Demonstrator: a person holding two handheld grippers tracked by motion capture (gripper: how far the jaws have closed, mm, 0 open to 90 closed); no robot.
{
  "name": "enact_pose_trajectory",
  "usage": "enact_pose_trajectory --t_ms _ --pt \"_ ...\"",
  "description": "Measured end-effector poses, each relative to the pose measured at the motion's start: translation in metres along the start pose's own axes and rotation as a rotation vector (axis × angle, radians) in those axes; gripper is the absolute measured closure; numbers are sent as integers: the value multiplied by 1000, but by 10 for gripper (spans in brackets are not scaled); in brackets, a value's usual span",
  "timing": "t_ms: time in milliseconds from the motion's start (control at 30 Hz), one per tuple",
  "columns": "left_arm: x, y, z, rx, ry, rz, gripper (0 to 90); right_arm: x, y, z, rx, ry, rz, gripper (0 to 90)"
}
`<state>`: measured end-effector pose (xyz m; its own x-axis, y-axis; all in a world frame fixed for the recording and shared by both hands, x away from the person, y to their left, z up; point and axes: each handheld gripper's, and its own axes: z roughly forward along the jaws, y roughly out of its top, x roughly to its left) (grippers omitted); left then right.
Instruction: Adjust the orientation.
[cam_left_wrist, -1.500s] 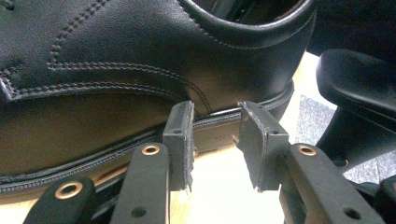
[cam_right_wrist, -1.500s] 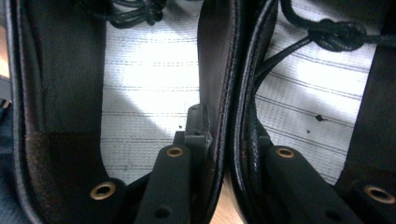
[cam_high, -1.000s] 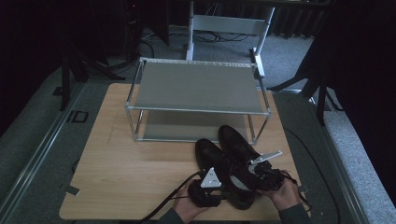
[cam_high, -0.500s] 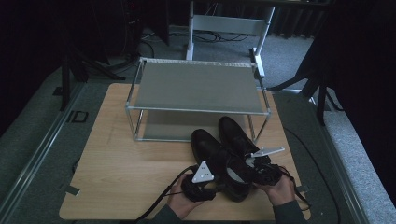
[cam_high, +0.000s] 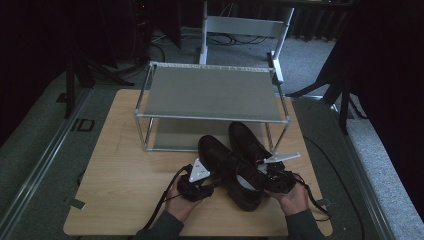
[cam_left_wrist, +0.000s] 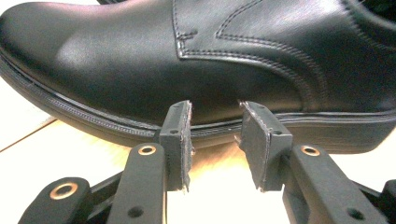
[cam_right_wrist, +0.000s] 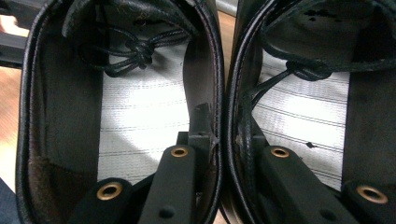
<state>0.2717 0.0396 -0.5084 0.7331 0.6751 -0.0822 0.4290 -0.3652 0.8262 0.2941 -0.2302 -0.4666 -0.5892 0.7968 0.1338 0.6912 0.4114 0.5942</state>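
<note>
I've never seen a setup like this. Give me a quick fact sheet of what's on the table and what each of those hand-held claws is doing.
Surface: wooden table
Rack: two-tier metal shelf, both tiers bare
Shoes: pair of black lace-up shoes, side by side in front of the rack, toes toward it
Left gripper: open, jaws level with the near shoe's sole edge
Right gripper: one jaw inside each shoe, shut on the two touching inner walls
Hands: person's right hand and left hand at the table's near edge

a metal two-tier rack (cam_high: 210, 92) stands on the wooden table (cam_high: 120, 175).
</note>
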Motion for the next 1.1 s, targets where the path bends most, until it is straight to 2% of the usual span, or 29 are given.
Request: enact_pose_trajectory --t_ms 133,333,533,700,1100 --pt "2 2 4 2 8 -2 633 3 3 3 4 -22 -27 810" --pt "9 4 9 -8 0 -31 641 5 7 5 -8 -41 -32 809" --pt "20 6 13 -13 -12 -75 642 6 13 9 -6 -31 -43 808" --pt "26 7 15 -24 -13 -101 648 5 17 12 -16 -31 -23 809" --pt "36 15 19 -44 36 -114 649 11 31 15 -44 -91 -16 808"
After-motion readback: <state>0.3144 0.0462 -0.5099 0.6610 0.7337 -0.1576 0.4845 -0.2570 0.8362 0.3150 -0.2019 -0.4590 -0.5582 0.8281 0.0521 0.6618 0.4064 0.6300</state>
